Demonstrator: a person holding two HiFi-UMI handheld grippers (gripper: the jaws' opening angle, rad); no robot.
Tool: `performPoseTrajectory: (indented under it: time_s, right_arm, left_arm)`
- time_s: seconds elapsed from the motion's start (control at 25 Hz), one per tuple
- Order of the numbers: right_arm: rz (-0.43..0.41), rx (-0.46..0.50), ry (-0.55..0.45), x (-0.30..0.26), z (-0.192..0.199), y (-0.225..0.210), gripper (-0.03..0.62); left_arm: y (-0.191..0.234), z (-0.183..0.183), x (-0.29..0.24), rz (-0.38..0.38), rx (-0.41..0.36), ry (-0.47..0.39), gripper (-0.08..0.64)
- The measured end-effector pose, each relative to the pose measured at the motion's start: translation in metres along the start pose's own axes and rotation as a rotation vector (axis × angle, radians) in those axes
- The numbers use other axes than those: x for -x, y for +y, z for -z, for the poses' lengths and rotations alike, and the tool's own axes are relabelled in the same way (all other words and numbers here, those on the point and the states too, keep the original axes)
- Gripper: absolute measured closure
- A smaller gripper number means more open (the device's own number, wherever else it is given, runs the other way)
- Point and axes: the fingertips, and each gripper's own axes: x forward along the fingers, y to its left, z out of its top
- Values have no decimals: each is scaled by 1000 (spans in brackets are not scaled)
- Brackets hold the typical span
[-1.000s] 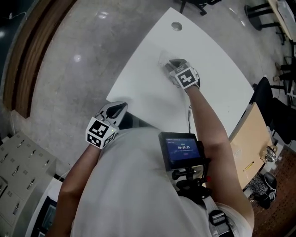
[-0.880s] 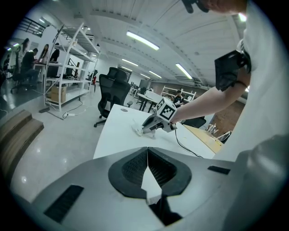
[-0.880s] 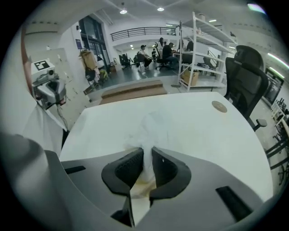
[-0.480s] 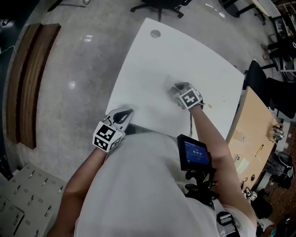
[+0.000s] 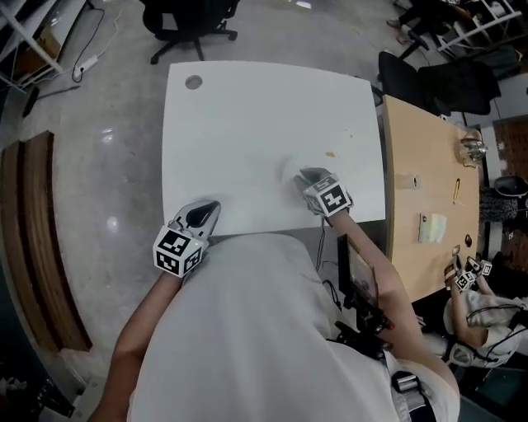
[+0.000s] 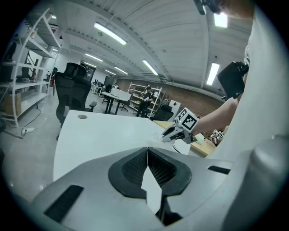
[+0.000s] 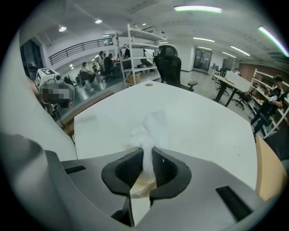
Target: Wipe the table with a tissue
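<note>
The white table (image 5: 247, 124) fills the middle of the head view. My right gripper (image 5: 310, 176) is low over its near right part, shut on a crumpled white tissue (image 5: 291, 172) that rests on the tabletop. In the right gripper view the tissue (image 7: 148, 128) sticks out forward from between the dark pads onto the table (image 7: 203, 117). My left gripper (image 5: 205, 214) hovers at the table's near edge, shut with nothing in it. In the left gripper view its pads (image 6: 135, 167) meet, and the right gripper (image 6: 174, 134) shows beyond them.
Small brownish spots (image 5: 330, 153) mark the table beyond the tissue. A round cable hole (image 5: 193, 82) sits at the far left corner. A wooden desk (image 5: 412, 165) adjoins the table's right side. A black office chair (image 5: 186, 21) stands beyond the far edge.
The right gripper has dragged the tissue across the table toward its near right part. The left gripper has shifted a little along the near edge. The head view has swung round.
</note>
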Motion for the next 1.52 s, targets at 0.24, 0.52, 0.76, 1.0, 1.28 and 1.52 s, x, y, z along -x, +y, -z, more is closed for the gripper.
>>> performPoseTrajectory:
  time_s: [0.24,0.52,0.76,1.0,1.28,1.52]
  right_arm:
    - [110,-134,-31,37,48,-34,537]
    - [200,-256,-64,59,89,-84,537]
    - [229,-256,-47,69,110,-135,537]
    - [204,-116,15,60,114,-169,537]
    - [96,80,44,58,116,-190,537]
    - [-52,110,11,45,118,-194,537]
  left_arm:
    - [-17,-14,-29,93,-83,21,552]
    - [-31,-22,-56,112,-117,54,552]
    - [-44,-23,-94,81,-73,87,552]
    - [-75,-27,-139,79,-65,106,552]
    - [-98,-23,-179,65,-62,156,552]
    - [-110,-39,-196,-5,-31,157,552]
